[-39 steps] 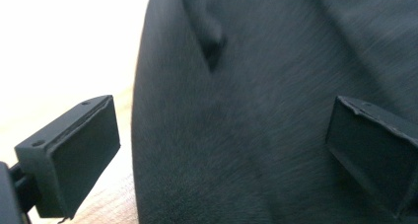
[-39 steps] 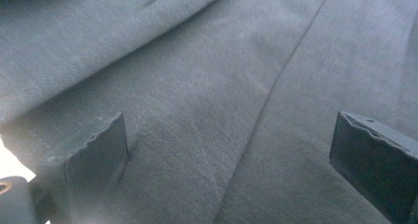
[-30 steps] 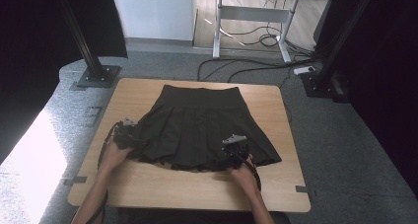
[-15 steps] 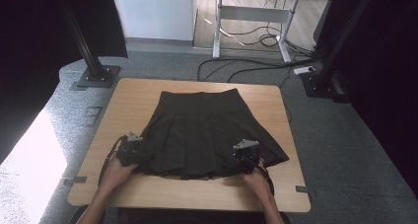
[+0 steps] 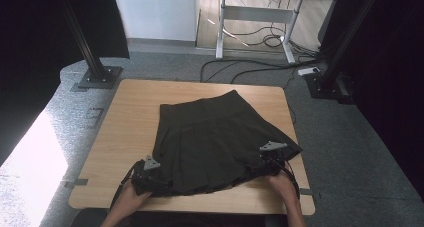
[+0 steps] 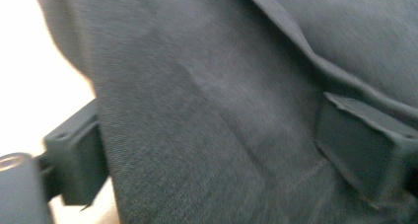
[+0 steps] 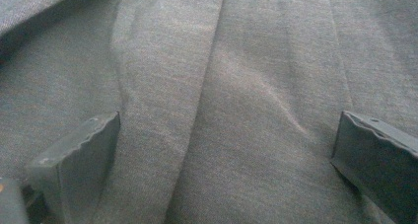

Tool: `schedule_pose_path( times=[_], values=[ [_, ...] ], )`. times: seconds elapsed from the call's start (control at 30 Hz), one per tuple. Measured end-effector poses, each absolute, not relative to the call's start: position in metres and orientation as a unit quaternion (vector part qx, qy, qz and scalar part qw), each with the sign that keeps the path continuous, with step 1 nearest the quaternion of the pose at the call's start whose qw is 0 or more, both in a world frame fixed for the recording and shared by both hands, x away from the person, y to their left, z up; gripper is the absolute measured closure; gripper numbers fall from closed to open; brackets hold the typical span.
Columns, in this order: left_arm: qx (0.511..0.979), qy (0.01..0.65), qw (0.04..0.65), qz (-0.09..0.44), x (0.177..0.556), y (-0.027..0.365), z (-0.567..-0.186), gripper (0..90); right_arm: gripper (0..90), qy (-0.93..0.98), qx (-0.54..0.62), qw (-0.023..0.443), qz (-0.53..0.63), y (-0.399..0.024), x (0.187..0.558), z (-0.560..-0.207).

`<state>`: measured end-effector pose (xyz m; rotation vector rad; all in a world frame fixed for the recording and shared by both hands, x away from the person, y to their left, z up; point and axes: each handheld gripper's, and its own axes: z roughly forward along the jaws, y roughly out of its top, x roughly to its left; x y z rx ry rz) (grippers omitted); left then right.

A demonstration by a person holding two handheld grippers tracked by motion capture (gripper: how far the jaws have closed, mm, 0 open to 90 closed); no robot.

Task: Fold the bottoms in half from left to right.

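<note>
A light wooden desk (image 5: 125, 132) with rounded corners stands on grey carpet (image 5: 345, 137); black stand bases sit on the floor at about 10 o'clock (image 5: 97, 78) and 2 o'clock (image 5: 327, 84) of the desk, with dark curtains at both sides; at 12 o'clock, farther off, a white-framed table (image 5: 255, 22) stands over a tangle of cables (image 5: 250, 67) before a pale wall. A dark pleated skirt (image 5: 210, 137) lies spread on the desk, right of its centre, waistband towards 12 o'clock and hem towards 6 o'clock, the right hem corner reaching the desk's edge at about 4 o'clock. The left gripper (image 5: 150, 179) sits at the skirt's hem corner at about 7 o'clock, held by the person's left hand (image 5: 131, 199); in the left gripper view its fingers (image 6: 367, 150) stand wide apart with skirt cloth lying between them; its jaws have just been opening, and no finger is seen pressing on the fabric. The right gripper (image 5: 267, 162) sits at the hem at about 5 o'clock, held by the right hand (image 5: 282, 184); in the right gripper view its fingers (image 7: 79, 155) are likewise spread wide, resting over the pleats (image 7: 226, 110) with cloth between them and not pinched.
</note>
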<state>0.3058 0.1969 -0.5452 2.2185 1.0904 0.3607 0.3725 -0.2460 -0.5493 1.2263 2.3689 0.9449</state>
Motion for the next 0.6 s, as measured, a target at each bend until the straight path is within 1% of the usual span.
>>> schedule_pose_path(
  times=[0.03, 0.13, 0.2, 0.33, 0.37, 0.4, 0.43, 0.53, 0.6],
  values=[
    [0.851, 0.406, 0.311, 0.121, 0.305, 0.196, -0.542, 0.9, 0.0, 0.827, 0.427, 0.156, 0.330, -0.246, 0.372, -0.549],
    [0.850, 0.402, 0.319, 0.116, 0.303, 0.199, -0.534, 0.0, 0.0, 0.827, 0.430, 0.156, 0.328, -0.246, 0.371, -0.548],
    [0.850, 0.394, 0.329, 0.117, 0.301, 0.205, -0.523, 0.0, 2.3, 0.823, 0.432, 0.150, 0.336, -0.247, 0.368, -0.544],
    [0.852, 0.379, 0.337, 0.128, 0.302, 0.221, -0.499, 0.0, 2.6, 0.820, 0.432, 0.154, 0.344, -0.249, 0.363, -0.535],
    [0.852, 0.378, 0.335, 0.136, 0.308, 0.230, -0.489, 0.0, 2.6, 0.818, 0.430, 0.161, 0.346, -0.250, 0.360, -0.526],
    [0.852, 0.378, 0.335, 0.136, 0.308, 0.230, -0.489, 0.0, 2.6, 0.818, 0.430, 0.161, 0.346, -0.250, 0.360, -0.526],
    [0.851, 0.379, 0.336, 0.137, 0.313, 0.235, -0.485, 0.0, 3.3, 0.816, 0.427, 0.164, 0.352, -0.249, 0.357, -0.518],
    [0.846, 0.383, 0.343, 0.140, 0.333, 0.249, -0.478, 1.3, 4.3, 0.815, 0.427, 0.165, 0.355, -0.246, 0.355, -0.510],
    [0.842, 0.393, 0.338, 0.149, 0.347, 0.255, -0.476, 2.6, 7.2, 0.818, 0.425, 0.159, 0.352, -0.239, 0.355, -0.505]
  ],
)
